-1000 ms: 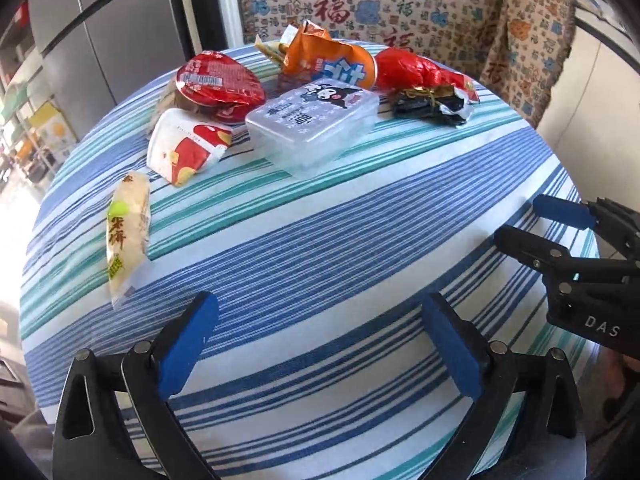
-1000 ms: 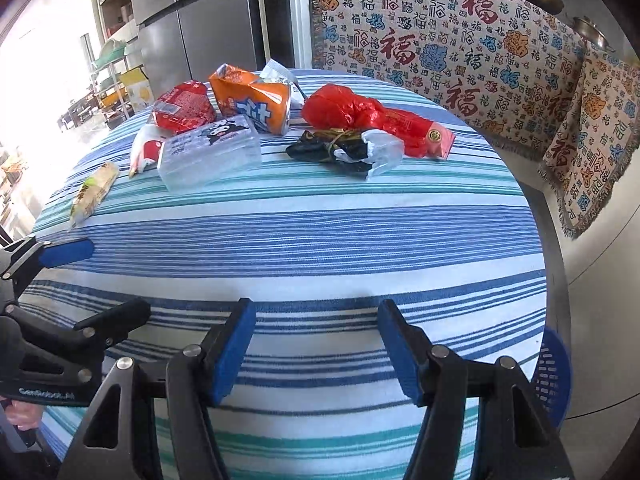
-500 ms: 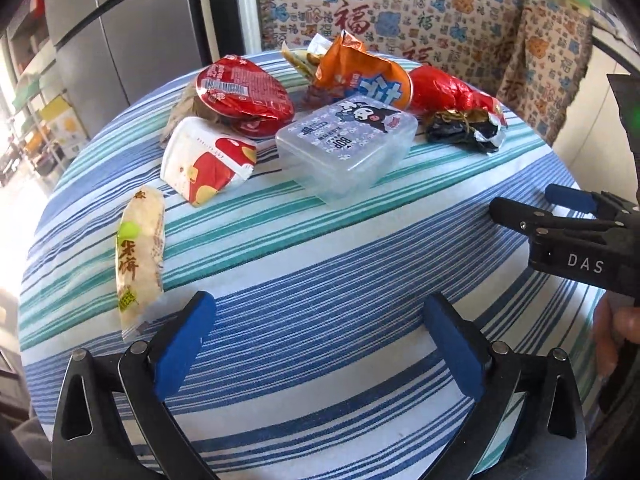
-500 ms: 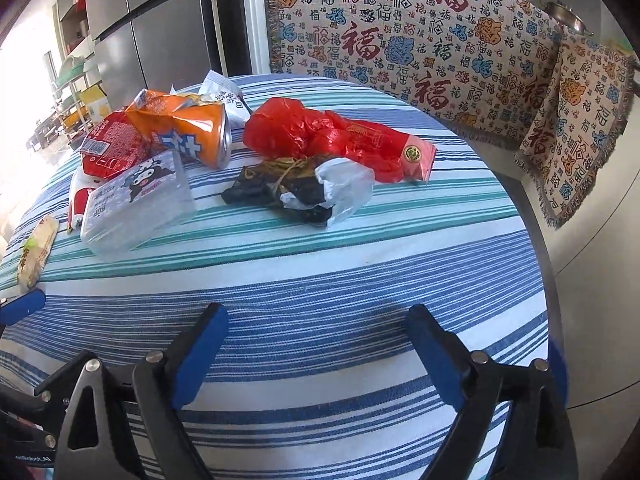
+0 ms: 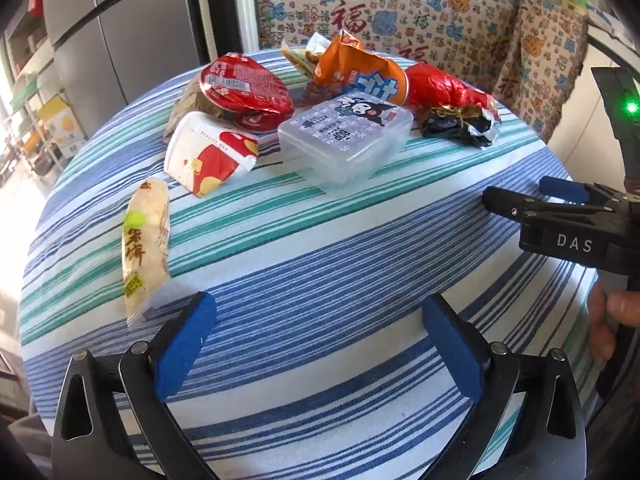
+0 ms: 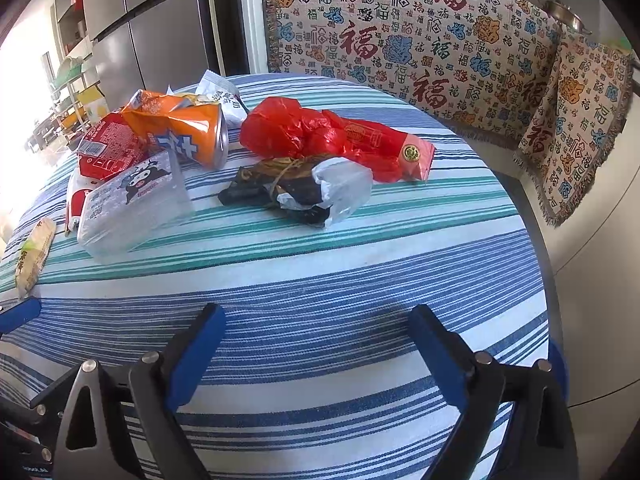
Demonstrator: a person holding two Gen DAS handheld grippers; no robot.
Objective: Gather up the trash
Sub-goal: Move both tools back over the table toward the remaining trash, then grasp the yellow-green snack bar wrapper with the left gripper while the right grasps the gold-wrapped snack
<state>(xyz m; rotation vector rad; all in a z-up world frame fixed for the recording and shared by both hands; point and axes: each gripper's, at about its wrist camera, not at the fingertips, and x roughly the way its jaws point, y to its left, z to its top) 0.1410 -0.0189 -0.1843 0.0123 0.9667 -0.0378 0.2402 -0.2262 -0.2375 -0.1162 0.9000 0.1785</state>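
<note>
Trash lies clustered at the far side of the striped table (image 6: 360, 280): a clear box (image 6: 132, 204), an orange can (image 6: 188, 132), a red bag (image 6: 320, 136), a black wrapper (image 6: 288, 192), a paper cup (image 5: 208, 156) and a rice cracker (image 5: 146, 240). The right hand-held gripper (image 6: 316, 344) is opening, nothing between its jaws. The left hand-held gripper (image 5: 320, 336) stands spread wide and empty over bare cloth.
</note>
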